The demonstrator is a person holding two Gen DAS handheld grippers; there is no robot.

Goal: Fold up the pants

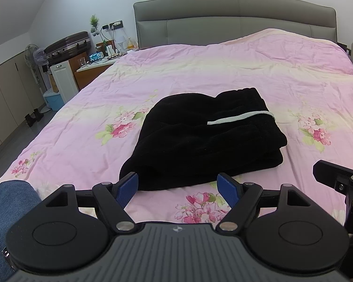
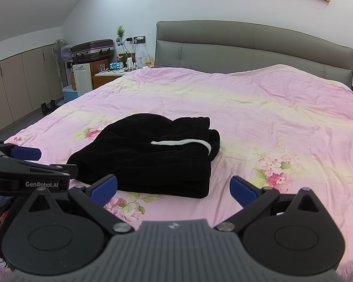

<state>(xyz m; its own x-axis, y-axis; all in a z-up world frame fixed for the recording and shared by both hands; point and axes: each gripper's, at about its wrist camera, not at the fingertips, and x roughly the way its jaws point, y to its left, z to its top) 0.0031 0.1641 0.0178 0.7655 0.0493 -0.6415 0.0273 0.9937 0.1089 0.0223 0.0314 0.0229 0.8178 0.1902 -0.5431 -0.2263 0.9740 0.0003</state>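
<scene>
Two grippers, both mine, hang above the near edge of the bed (image 1: 282, 75) with nothing in them. My left gripper (image 1: 177, 188) stands with its blue pads spread wide and bare; my right gripper (image 2: 174, 189) is likewise released, pads apart over the quilt (image 2: 258, 108). The pants (image 1: 200, 136) lie just beyond the pads, in the middle of the near half of the bed, already stacked in several layers. A white drawstring (image 1: 240, 117) crosses the top toward the right.

Handling, as I judge it: the cloth looks thick, plush and limp, light for its bulk, and not slippery against ribbed pads. It will sag and unstack if I lift one layer alone. The stack looks tidy on its near right corner and looser at the far left, where a rounded lobe bulges out.

Where to grip: at a folded edge, pinching all layers together, one gripper at each near corner. I would avoid the drawstring, which would pull free of the bundle.
</scene>
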